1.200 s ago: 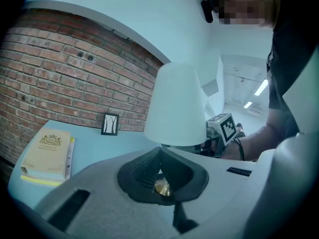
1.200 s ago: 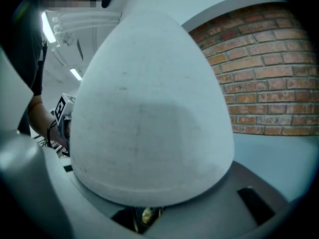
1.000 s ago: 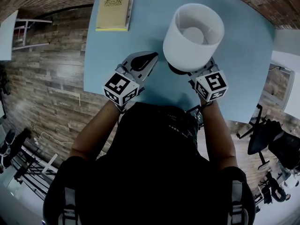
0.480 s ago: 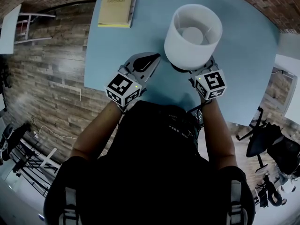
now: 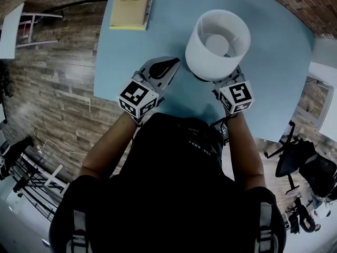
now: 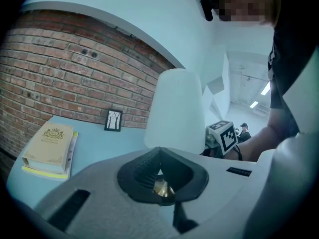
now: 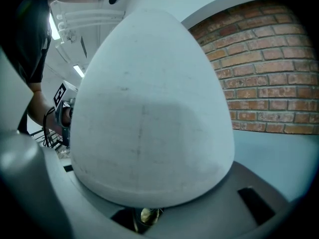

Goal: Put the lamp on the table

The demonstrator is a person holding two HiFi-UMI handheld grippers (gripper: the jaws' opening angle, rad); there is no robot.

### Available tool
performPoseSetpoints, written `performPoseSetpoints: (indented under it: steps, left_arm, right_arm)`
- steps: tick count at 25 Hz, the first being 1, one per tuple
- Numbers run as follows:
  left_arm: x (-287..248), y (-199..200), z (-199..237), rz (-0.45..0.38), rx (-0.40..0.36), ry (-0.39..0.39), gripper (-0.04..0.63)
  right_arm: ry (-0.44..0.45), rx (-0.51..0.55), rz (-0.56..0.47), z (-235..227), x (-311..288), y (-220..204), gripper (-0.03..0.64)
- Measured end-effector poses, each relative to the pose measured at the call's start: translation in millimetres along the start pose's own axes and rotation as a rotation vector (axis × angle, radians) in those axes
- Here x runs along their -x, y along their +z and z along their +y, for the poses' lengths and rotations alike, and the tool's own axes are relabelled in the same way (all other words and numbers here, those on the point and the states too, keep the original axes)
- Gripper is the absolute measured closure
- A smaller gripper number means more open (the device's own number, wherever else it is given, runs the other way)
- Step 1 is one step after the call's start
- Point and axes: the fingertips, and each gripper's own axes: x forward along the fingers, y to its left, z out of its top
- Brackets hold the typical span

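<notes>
The lamp [image 5: 217, 44] stands upright over the blue table [image 5: 274, 57], directly ahead of the right gripper [image 5: 225, 83]. Its white shade opens upward and a dark base shows under the shade's near edge. Whether the base touches the tabletop cannot be told.

The right gripper reaches in beneath the shade. In its own view the shade [image 7: 149, 128] fills almost everything above the jaws, which are drawn in on the lamp's stem just under the shade's rim [image 7: 144, 215]. The shade covers most of that grip.

The left gripper [image 5: 167, 65] hovers just left of the lamp, apart from it, tips pointing forward over the table. Its jaws [image 6: 159, 171] are pressed together with nothing between them. From this gripper the lamp [image 6: 177, 111] rises ahead and slightly right.

A yellow book [image 5: 129, 7] lies flat on the table, well ahead of the left gripper and to its left. A small framed picture [image 6: 113, 120] stands beyond the book against the brick wall [image 6: 65, 68]. A wooden floor [image 5: 58, 78] lies left of the table.
</notes>
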Motion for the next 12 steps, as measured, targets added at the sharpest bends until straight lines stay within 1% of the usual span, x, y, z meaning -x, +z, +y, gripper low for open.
performPoseSetpoints:
  steps: [5,8,12]
  left_arm:
    - [2,-2,0,0.005,-0.003,-0.003,0.586]
    - [6,-2,-1,0.005,-0.002,-0.003,0.586]
    - [13,0,-3,0.0,-0.005,-0.011,0.586]
  right_arm:
    - [0.004,0.029,0.001,5,1,-3,0.495]
    - [0.009,0.023,-0.004,6,3,-8,0.495]
    - [-0.006,0.021,0.017,7,8,-16,0.492]
